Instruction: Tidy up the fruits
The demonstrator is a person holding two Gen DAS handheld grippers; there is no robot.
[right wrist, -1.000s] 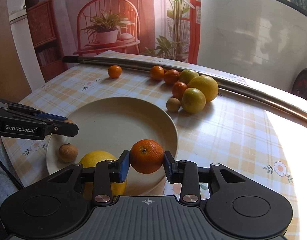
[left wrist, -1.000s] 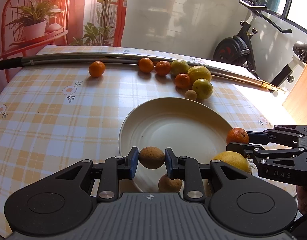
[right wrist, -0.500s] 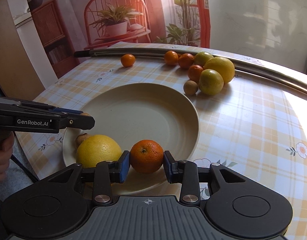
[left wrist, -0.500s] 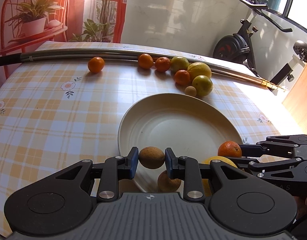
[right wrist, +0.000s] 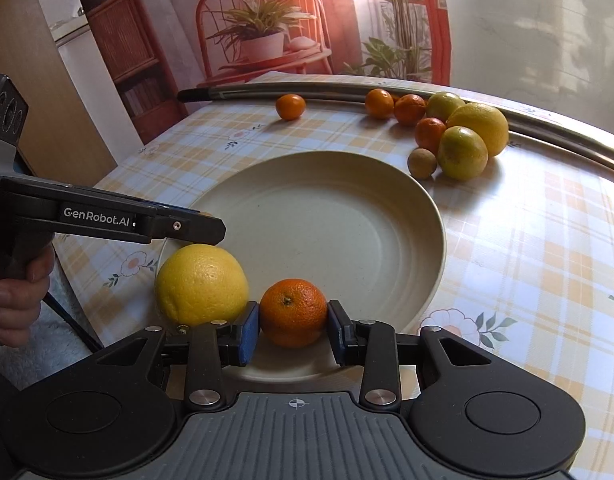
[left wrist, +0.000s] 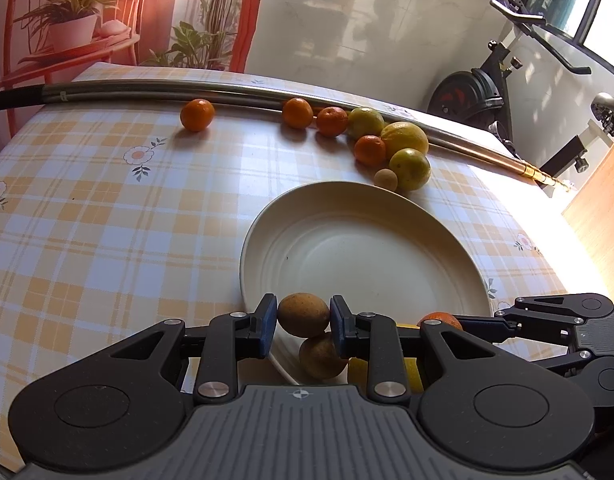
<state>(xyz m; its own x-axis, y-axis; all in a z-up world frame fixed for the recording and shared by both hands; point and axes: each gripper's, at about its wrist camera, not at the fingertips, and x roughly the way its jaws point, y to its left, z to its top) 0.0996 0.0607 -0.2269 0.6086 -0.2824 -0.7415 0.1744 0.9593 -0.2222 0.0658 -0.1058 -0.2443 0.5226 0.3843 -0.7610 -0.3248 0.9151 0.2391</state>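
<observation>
Now both of your loads have come down low over the near rim of the plate (right wrist: 435, 216): your right gripper (right wrist: 293, 326) still squeezes the orange (right wrist: 293, 312) beside the lemon (right wrist: 201, 284), your left gripper (left wrist: 303, 320) squeezes the brown fruit (left wrist: 303, 314), so letting go comes next.

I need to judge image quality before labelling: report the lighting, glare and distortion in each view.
Left wrist view: fisheye bends the metal pole into an arc; sun glare washes out the tablecloth at far right; the left gripper and its brown fruit stay sharp. Right wrist view: a pink-red cast tints the backdrop; the orange is crisp, with its shadow on the plate.
</observation>
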